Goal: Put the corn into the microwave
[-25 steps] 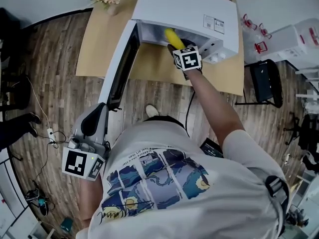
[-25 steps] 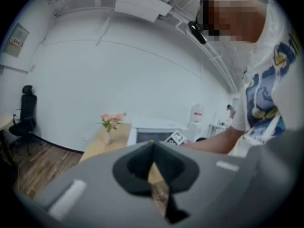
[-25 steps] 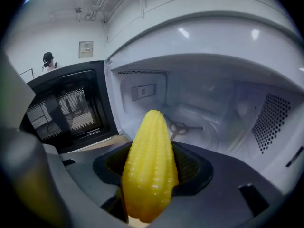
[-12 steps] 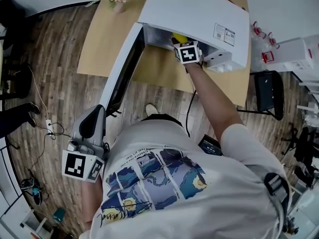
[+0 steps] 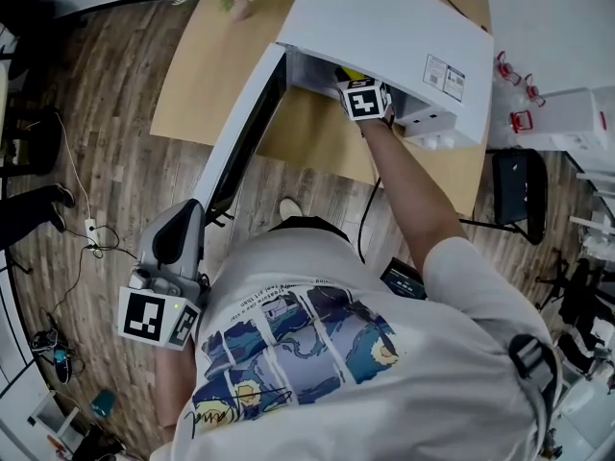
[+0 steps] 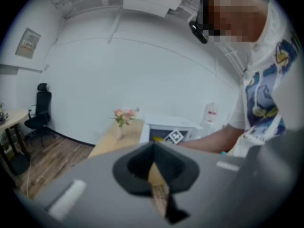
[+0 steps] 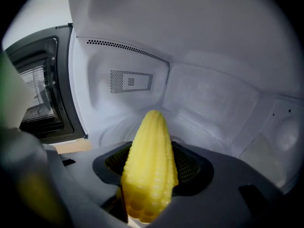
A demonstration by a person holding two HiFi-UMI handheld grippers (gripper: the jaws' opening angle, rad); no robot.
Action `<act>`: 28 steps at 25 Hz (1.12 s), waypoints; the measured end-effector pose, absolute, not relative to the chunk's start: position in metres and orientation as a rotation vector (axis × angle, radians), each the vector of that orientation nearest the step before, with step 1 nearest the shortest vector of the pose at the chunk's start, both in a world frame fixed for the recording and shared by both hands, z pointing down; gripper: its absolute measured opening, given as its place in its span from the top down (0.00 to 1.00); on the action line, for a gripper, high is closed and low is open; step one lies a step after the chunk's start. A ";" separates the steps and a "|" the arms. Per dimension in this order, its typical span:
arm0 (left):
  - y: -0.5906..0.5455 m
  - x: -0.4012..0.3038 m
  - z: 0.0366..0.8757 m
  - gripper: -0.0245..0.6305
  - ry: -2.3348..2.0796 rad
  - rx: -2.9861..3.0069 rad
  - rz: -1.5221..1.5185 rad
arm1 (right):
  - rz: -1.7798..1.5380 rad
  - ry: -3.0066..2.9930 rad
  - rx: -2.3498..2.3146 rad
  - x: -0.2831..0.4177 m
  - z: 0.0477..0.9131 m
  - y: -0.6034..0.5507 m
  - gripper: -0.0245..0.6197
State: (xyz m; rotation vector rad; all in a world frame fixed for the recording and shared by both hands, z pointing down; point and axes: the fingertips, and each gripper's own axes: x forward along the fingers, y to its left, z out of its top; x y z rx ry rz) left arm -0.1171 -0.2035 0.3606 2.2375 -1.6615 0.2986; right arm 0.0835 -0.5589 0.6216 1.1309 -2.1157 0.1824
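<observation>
Wooden table (image 5: 197, 84) holds the microwave (image 5: 384, 27), door (image 5: 245, 133) swung wide so the right gripper (image 7: 151, 177) can reach in. Its jaws are clamped on the corn (image 7: 149, 141), which is inside the cavity and not set down yet. Left gripper (image 6: 154, 170) hangs low out of the way, pinched closed on nothing.

Head view: steeply down from above the person. Right gripper view: close, inside the white boxy microwave (image 5: 384, 27). Left gripper view: distant, roughly level, facing that microwave.

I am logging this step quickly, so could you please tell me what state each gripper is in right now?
Left gripper: closed, holding nothing.
Right gripper: closed on the corn, inside the microwave.
</observation>
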 end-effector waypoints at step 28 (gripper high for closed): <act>-0.180 -0.133 0.363 0.95 -1.687 2.190 0.283 | 0.273 -2.168 1.166 0.082 0.618 -0.559 0.58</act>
